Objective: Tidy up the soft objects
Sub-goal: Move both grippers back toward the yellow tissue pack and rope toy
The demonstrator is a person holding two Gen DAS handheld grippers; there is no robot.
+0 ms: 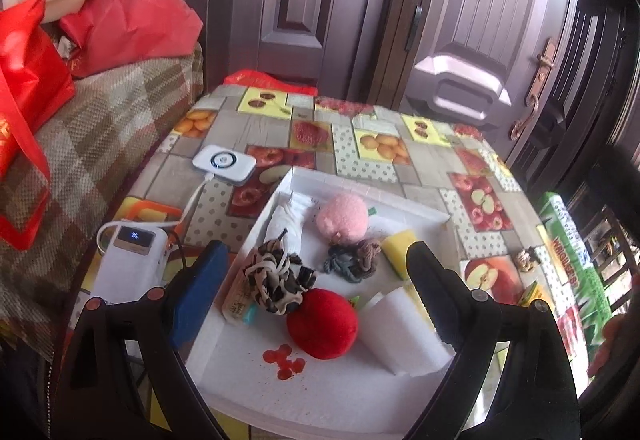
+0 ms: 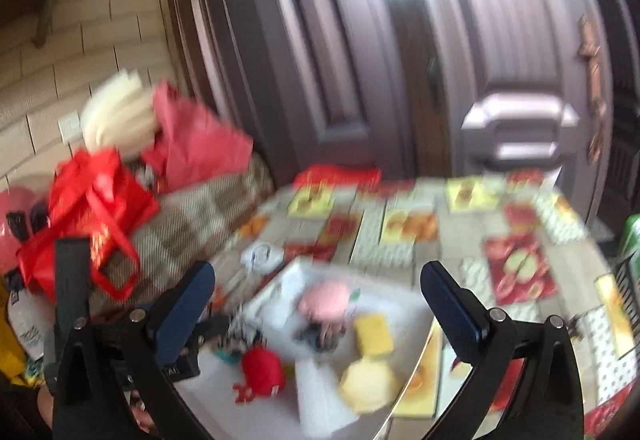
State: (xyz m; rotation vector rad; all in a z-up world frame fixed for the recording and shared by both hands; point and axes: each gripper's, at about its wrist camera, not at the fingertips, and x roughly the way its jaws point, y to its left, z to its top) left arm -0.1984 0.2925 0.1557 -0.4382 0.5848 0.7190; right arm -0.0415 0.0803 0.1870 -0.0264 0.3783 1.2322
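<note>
A white foam tray (image 1: 320, 392) lies on the fruit-print table. In it are a pink plush (image 1: 343, 217), a red plush (image 1: 322, 324), a leopard scrunchie (image 1: 276, 280), knotted grey and brown scrunchies (image 1: 352, 260), a yellow sponge (image 1: 398, 248), a white foam block (image 1: 404, 336) and a white cloth (image 1: 286, 224). My left gripper (image 1: 314, 252) hangs open above the tray with nothing between its fingers. The right wrist view is blurred: my right gripper (image 2: 318, 272) is wide open and empty above the tray (image 2: 404, 300), where the pink plush (image 2: 324, 300), red plush (image 2: 264, 364), yellow sponge (image 2: 374, 334) and a round yellow sponge (image 2: 368, 384) show.
A white power bank (image 1: 132, 264) and a cabled white device (image 1: 224, 159) sit left of the tray. Red bags (image 1: 28, 79) are piled on a checked sofa at left. A green box (image 1: 576, 264) and a small brown item (image 1: 528, 260) are at right. Dark doors stand behind.
</note>
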